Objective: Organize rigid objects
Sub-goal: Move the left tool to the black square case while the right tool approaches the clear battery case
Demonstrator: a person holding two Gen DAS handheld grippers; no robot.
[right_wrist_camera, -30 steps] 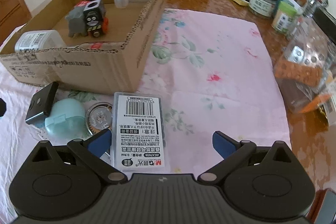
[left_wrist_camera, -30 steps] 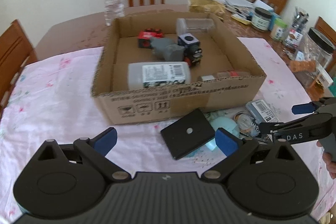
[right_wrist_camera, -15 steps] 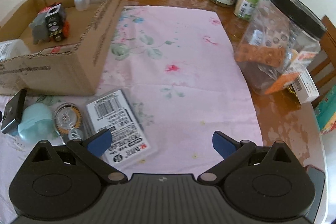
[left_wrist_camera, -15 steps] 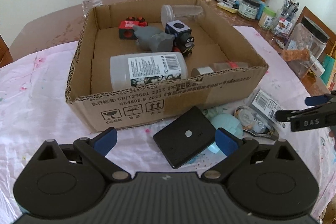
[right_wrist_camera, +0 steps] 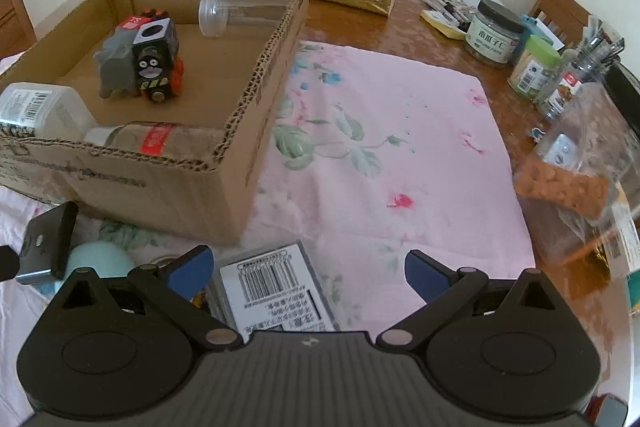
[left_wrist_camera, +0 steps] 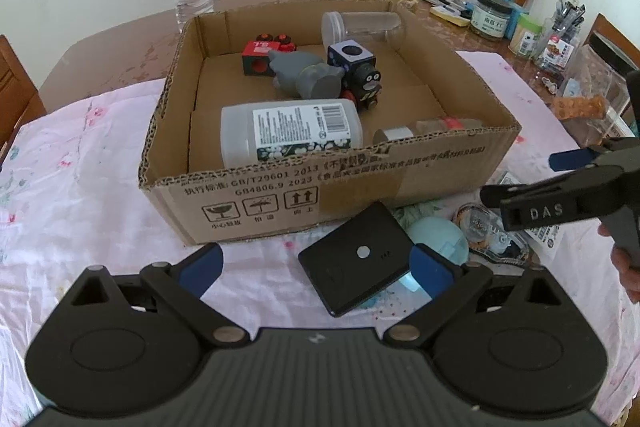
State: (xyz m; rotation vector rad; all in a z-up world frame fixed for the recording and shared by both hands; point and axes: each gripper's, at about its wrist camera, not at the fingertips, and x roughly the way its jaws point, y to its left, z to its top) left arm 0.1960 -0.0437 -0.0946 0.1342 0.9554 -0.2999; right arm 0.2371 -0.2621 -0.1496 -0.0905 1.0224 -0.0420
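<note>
- the left gripper is spread wide and empty, low over the pink floral cloth, with the black square plate between its blue pads.
- the plate lies tilted on a pale teal egg-shaped case, just in front of the cardboard box.
- the right gripper is also spread and holds nothing; a clear barcode-labelled case lies between its fingers.
- in the box: a labelled plastic bottle, a black toy engine, a red block, a clear jar.
</note>
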